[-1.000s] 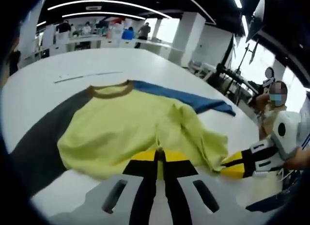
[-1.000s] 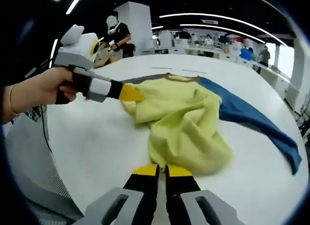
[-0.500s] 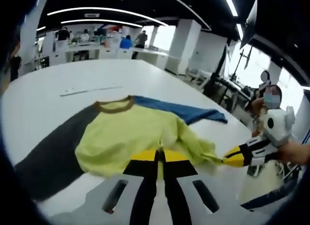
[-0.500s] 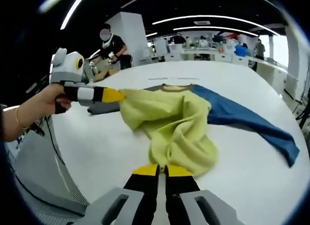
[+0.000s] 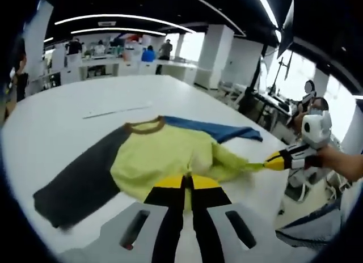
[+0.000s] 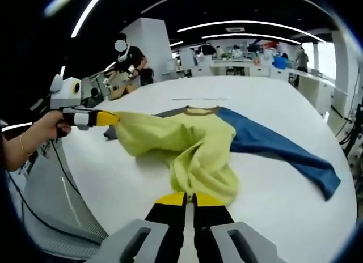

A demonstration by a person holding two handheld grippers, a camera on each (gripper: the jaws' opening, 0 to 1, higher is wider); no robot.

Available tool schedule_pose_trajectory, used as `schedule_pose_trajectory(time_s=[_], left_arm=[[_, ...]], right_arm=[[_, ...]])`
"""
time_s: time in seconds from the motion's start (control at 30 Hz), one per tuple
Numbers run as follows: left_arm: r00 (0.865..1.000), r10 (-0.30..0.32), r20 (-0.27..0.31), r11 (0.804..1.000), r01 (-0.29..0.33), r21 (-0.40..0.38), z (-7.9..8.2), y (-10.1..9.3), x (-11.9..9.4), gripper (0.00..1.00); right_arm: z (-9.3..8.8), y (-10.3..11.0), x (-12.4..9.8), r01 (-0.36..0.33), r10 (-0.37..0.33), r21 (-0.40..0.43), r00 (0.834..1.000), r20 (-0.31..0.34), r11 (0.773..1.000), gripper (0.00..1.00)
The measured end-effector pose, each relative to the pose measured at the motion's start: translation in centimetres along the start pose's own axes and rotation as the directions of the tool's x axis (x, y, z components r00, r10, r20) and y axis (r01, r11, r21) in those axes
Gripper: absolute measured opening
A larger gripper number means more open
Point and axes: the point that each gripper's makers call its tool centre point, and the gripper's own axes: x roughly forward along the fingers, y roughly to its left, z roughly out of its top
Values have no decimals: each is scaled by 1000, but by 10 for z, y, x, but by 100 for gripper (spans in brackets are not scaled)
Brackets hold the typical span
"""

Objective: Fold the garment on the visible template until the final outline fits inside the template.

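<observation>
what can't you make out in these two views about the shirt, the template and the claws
- Template: a thin pale strip on the table beyond the shirt in the left gripper view is too faint to identify.
- Hem in the right gripper view: hidden behind the right claw.
- Grey sleeve there: mostly covered by the lifted yellow cloth.
- Left claw grip: the hem meets its closed tips.

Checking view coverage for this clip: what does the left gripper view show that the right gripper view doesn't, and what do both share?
Left gripper view: the shirt's dark grey sleeve laid out full length, and the right gripper pinching the hem from the right.

Right gripper view: the blue sleeve out to its cuff, and the left gripper gripping the hem from the left.

Both: the yellow-green shirt with its brown collar on the white table, hem stretched between the shut grippers.
</observation>
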Motion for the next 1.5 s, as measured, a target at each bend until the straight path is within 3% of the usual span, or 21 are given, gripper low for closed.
schedule_pose_trajectory(time_s=[0.43, 0.63, 1.03, 1.3, 1.5], left_arm=[[999, 11, -42, 1000, -10, 2, -25, 7, -49, 1], [998, 17, -55, 1000, -18, -14, -36, 10, -64, 1], [995, 48, -93, 997, -54, -60, -73, 24, -96, 1], [991, 40, -126, 998, -46, -45, -87, 12, -106, 1], [986, 22, -165, 999, -26, -22, -105, 8, -107, 1]], right_arm=[[13, -21, -24, 16, -15, -5, 1000, 22, 1000, 0], [13, -20, -30, 8, -8, -26, 1000, 8, 1000, 0], [-6, -18, -42, 3, -6, -48, 998, -56, 999, 0], [-17, -20, -48, 19, -22, -42, 997, -80, 999, 0], [-36, -22, -46, 26, -32, -53, 992, -120, 998, 0]])
